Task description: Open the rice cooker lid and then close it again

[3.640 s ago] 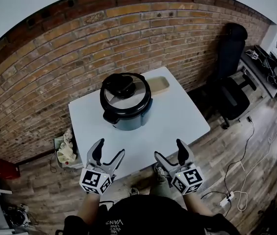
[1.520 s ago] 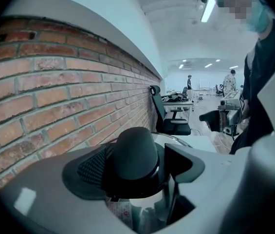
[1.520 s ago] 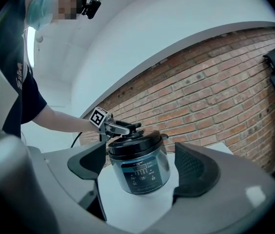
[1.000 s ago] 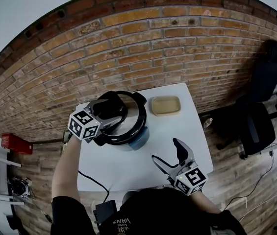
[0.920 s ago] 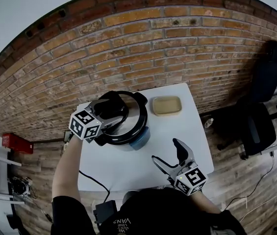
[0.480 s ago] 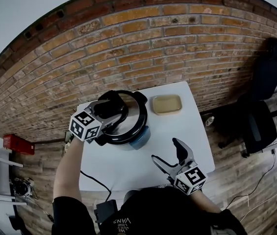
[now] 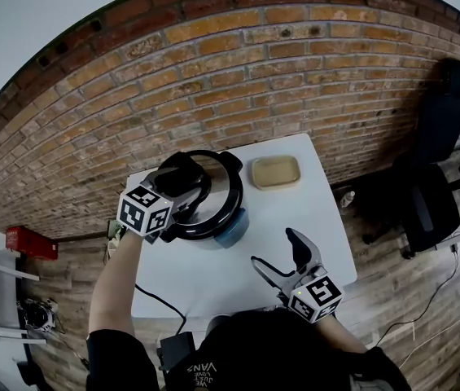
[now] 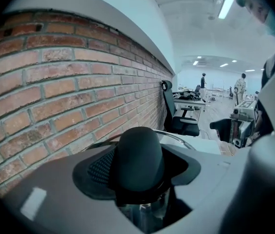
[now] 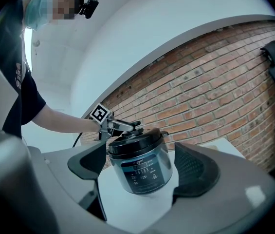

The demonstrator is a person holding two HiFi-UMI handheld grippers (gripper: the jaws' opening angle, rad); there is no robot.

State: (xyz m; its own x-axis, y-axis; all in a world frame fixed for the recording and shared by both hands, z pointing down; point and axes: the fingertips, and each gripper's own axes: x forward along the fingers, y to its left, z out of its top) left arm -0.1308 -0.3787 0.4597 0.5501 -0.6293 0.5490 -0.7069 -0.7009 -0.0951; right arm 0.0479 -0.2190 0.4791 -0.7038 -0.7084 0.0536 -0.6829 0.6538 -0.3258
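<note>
**Left tongs (image 7: 182,182) clamped on the handle (image 8: 139,157) of the shut rice cooker lid (image 7: 217,200)**

No writing can be read: the print on the dark control panel (image 9: 141,173) is too small, and only square black-and-white markers are carried on the tongs' cubes. The rice cooker (image 7: 231,230) is set upright towards the back of the white bench (image 7: 303,218), near the brick wall (image 7: 254,80). Its blue-grey body is topped by a shiny, black-rimmed lid lying flat. Its axis is vertical, and the panel is turned towards the right tongs (image 7: 274,251). The left tongs' jaws have just been closing and are pressed on the black handle between them. The right tongs are held wide apart and empty over the bench's near edge.
</note>
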